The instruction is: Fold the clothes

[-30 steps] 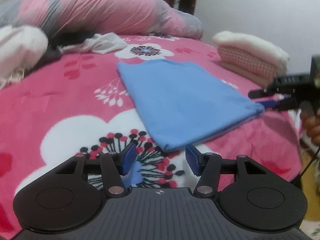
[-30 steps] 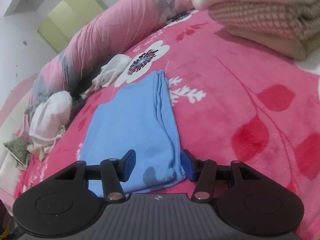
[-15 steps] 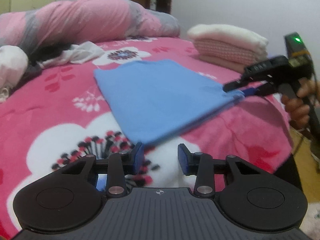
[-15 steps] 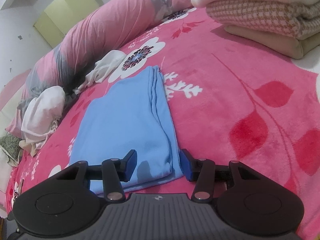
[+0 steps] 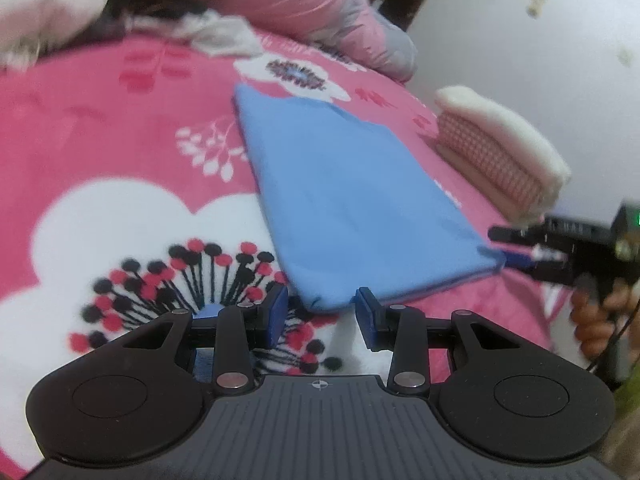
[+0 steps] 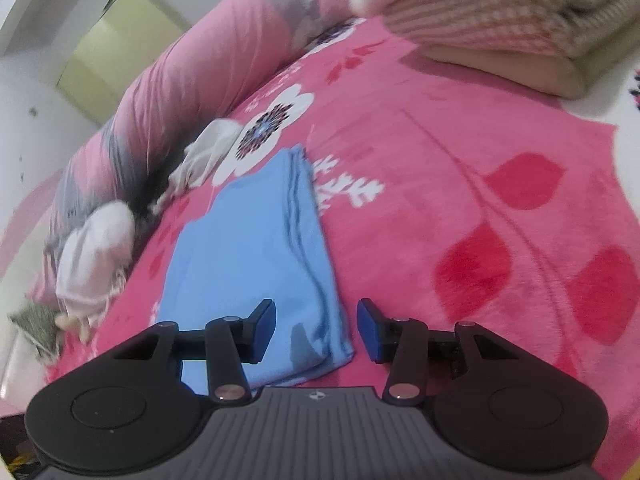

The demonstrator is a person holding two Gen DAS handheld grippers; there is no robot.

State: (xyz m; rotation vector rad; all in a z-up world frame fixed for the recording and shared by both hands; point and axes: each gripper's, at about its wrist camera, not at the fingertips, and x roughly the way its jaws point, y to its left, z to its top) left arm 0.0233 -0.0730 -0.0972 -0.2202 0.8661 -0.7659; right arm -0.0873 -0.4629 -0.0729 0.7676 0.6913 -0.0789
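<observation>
Pink floral bed [image 5: 120, 128]: blue garment [image 5: 344, 200] lying flat, folded in layers; soft, light, limp; best pinched at near corners. Left hand-held gripper [image 5: 322, 314] spread; right hand-held gripper [image 6: 316, 330] spread, astride corner

A: so where is this, somebody's house?

B: yeah, a bedroom. There's a bed under a fuzzy pink flowered blanket [image 6: 460, 168], with a rolled-up pink and grey duvet [image 6: 192, 80] along the far side.

A: anything else?

B: a stack of folded blankets [image 6: 500, 20] sits on one corner, loose white clothes [image 6: 96, 256] lie by the duvet, and a yellowish wardrobe [image 6: 116, 60] stands against plain white walls.
</observation>
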